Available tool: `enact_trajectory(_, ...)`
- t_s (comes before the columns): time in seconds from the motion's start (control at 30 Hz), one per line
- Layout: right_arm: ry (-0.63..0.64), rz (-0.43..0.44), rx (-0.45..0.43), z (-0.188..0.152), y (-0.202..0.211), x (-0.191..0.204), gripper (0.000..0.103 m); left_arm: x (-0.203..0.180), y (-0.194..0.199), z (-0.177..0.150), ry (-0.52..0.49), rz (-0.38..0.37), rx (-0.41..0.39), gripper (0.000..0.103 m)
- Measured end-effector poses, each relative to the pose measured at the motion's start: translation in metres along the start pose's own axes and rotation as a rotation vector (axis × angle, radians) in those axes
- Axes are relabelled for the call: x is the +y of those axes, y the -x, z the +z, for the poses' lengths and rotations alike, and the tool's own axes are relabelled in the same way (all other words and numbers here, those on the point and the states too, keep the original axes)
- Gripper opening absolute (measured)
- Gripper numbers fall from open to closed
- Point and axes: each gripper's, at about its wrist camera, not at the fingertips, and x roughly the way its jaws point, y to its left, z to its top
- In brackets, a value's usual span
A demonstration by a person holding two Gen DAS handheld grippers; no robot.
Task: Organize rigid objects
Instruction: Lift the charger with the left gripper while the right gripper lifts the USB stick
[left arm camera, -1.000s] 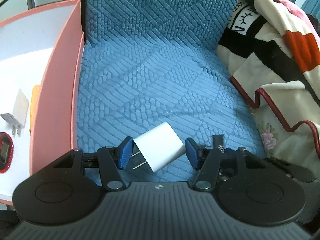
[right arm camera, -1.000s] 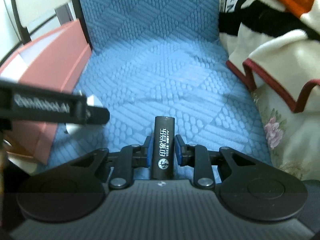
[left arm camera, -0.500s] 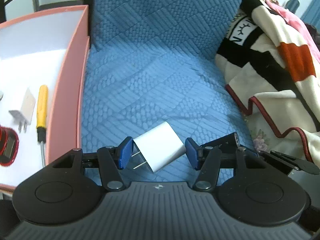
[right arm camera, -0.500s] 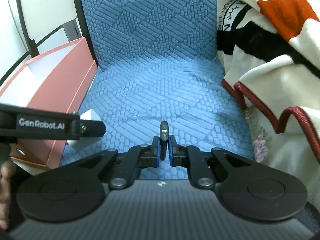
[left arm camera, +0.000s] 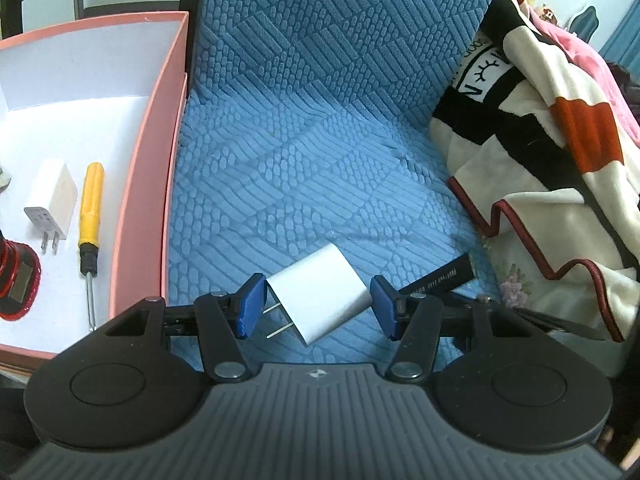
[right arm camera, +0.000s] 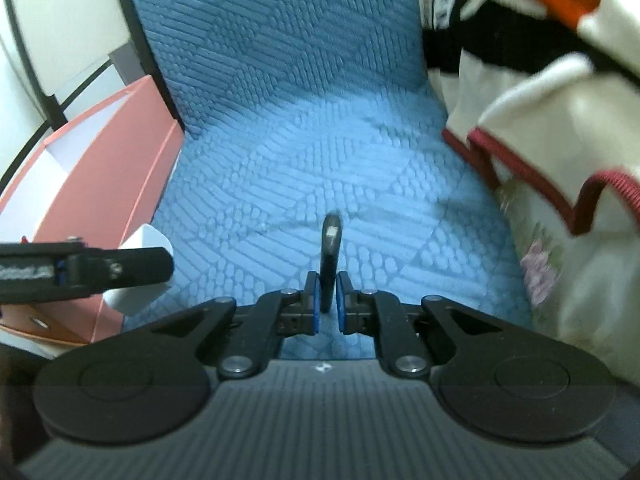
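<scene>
- The pink box [left arm camera: 140, 184] stands at the left edge of the blue textured seat [left arm camera: 304, 168], with a white inside and tall salmon-coloured walls.
- In the box, along its right wall, lies a yellow-handled screwdriver [left arm camera: 90, 216] with its thin metal tip pointing near.
- Just left of it lies a small white plug adapter [left arm camera: 50, 196], its two prongs toward the near side.
- At the near left of the box floor sits a red and black object [left arm camera: 16, 280], partly cut off by the edge of the view.
- The left gripper [left arm camera: 318, 306] holds a white charger [left arm camera: 320, 298] between its blue pads, tilted, prongs pointing left; it hangs over the seat, just right of the box.
- The right gripper [right arm camera: 328, 298] is nearly closed on a thin dark flat object [right arm camera: 330, 256] that stands on edge between the pads, over the middle of the seat.
- In the left view that dark object [left arm camera: 440, 276] juts out beside the right pad.
- A patterned blanket [left arm camera: 552, 152] is heaped at the right of the seat.
</scene>
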Motion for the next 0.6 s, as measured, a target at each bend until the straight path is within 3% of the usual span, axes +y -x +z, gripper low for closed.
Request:
enact_trajectory(0.37,-0.057,0.017,0.052,0.001,-0.027,-0.001,0.008,0.003,-0.006,-0.002,0.011,-0.005,0.008,0.062)
enact_trajectory(0.53,-0.207,-0.032,0.000,0.002,-0.018,-0.023,0.013,0.001,-0.010,-0.001,-0.002,0.002,0.004,0.062)
enact_trajectory(0.57,-0.231,-0.044,-0.006,0.001,-0.017,-0.026,0.021,0.001,-0.011,-0.001,-0.005,0.003,0.002,0.062)
enact_trajectory(0.6,-0.248,-0.062,-0.012,0.000,-0.016,-0.028,0.038,0.000,-0.012,-0.002,-0.006,0.003,-0.002,0.062)
